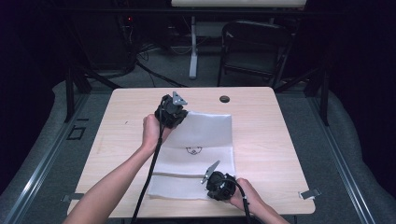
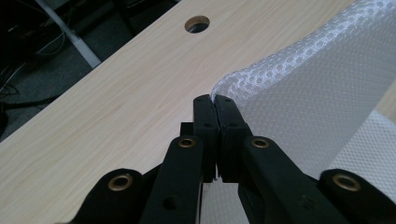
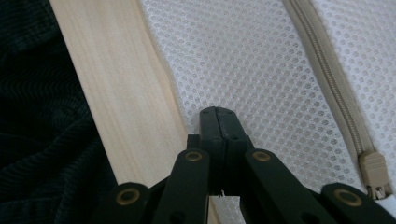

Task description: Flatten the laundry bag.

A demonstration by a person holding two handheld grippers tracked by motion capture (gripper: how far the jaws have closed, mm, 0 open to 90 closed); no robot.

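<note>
from above, the white mesh bag (image 1: 196, 154) lies flat across the middle of the worktop (image 1: 261, 140), with a small dark print at its centre. the left hand-held gripper (image 2: 215, 100) is clamped on the bag's far corner, lifting it off the wood (its own view shows this). the right hand-held gripper (image 3: 217, 112) is pinched on the near edge, beside a beige zipper (image 3: 327, 79).

Mesh bag (image 1: 201, 140) on table (image 1: 266, 140)
</note>
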